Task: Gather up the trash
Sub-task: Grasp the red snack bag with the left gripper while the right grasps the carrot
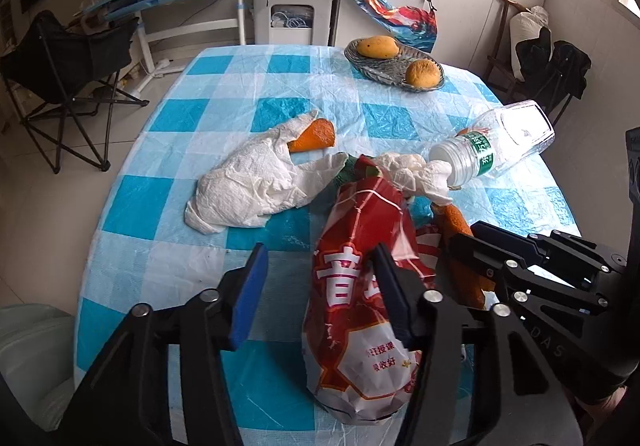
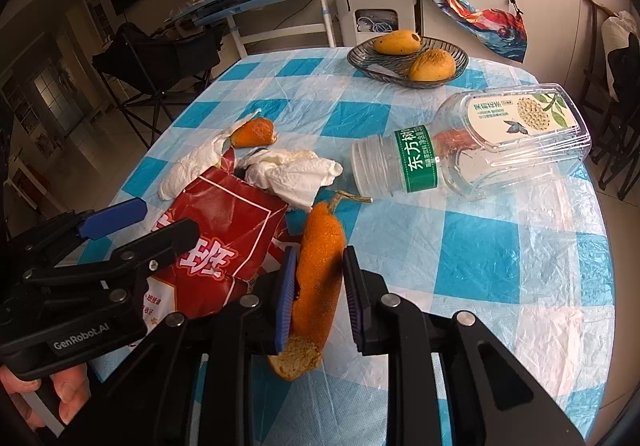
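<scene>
A long orange peel [image 2: 322, 238] stands on end between the pads of my right gripper [image 2: 318, 258], which is shut on it. A red snack bag [image 1: 360, 230] lies on the checked table [image 1: 180, 254]. My left gripper [image 1: 319, 250] hovers over the bag. Its right finger lies across the bag, while the blue left pad [image 1: 250, 286] stands clear of it. A flat tissue [image 1: 248, 186], a small peel [image 1: 316, 134], a crumpled tissue [image 2: 296, 174], a plastic bottle [image 2: 400, 166] and a clear box [image 2: 520, 118] lie beyond.
A grey bowl [image 1: 352, 50] with two fruits sits at the table's far side. A black folding chair [image 1: 60, 66] stands on the floor to the left. A pale round container [image 1: 28, 346] is below the table's near left edge. A hand [image 2: 60, 386] holds the left gripper.
</scene>
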Action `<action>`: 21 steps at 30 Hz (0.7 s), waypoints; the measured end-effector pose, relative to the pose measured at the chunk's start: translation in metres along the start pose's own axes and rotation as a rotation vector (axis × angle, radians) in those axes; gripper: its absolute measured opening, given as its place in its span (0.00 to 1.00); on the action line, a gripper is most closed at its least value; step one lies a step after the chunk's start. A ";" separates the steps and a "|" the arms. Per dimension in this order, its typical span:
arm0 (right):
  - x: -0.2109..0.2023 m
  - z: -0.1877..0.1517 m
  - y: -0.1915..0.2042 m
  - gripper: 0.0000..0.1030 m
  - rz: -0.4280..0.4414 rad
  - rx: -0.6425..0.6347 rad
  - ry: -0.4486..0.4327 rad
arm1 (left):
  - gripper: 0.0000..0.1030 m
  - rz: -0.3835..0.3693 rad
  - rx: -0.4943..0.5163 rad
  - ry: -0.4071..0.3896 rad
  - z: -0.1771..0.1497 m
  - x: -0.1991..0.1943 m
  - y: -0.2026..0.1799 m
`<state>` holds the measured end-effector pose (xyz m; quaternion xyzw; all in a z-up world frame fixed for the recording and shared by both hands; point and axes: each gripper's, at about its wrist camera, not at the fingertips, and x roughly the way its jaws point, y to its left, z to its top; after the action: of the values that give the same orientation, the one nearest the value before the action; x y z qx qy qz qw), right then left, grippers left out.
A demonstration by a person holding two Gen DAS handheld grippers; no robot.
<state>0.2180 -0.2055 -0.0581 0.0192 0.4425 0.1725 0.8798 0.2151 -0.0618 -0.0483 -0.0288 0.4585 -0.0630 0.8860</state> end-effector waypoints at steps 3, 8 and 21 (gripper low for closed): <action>-0.004 -0.001 -0.003 0.17 0.004 0.009 -0.006 | 0.22 -0.028 0.000 -0.024 -0.005 -0.006 -0.001; -0.012 -0.001 -0.009 0.07 0.038 0.053 -0.019 | 0.14 -0.012 0.011 -0.094 -0.012 -0.034 0.004; -0.010 -0.008 0.000 0.07 0.059 0.070 -0.012 | 0.14 -0.016 -0.027 -0.142 -0.027 -0.068 0.027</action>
<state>0.2058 -0.2100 -0.0551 0.0640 0.4420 0.1825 0.8759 0.1571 -0.0253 -0.0120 -0.0487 0.3949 -0.0617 0.9153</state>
